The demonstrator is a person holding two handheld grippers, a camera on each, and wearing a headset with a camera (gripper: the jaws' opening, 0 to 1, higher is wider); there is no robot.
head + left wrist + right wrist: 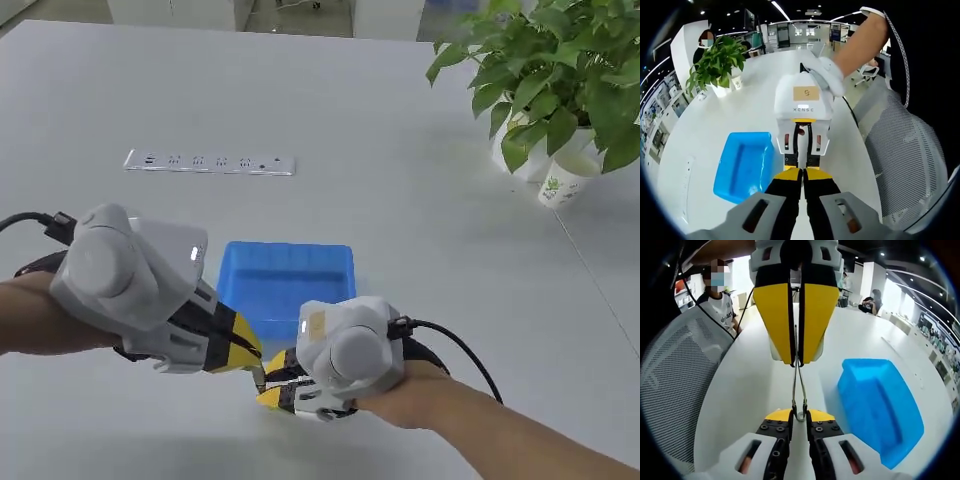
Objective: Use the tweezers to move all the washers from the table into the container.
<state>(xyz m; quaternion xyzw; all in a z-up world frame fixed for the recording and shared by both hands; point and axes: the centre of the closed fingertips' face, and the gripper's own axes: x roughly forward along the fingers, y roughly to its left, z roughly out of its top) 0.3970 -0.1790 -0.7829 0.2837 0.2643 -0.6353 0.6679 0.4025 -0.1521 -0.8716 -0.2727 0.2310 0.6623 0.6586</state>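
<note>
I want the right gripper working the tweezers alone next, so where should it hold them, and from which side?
Probably midway along the tweezers, across the two thin arms, coming in from their rounded end, which sits between the jaws of the right gripper. The arms run straight to the left gripper, shut on the far end, so a mid-length squeeze should close them.

The left gripper has yellow jaw tips on black, under a white body, and the right gripper matches it. Between both pairs of jaws run thin silver tweezers. Beside the jaws, a bright blue container sits on the plain pale grey table.
</note>
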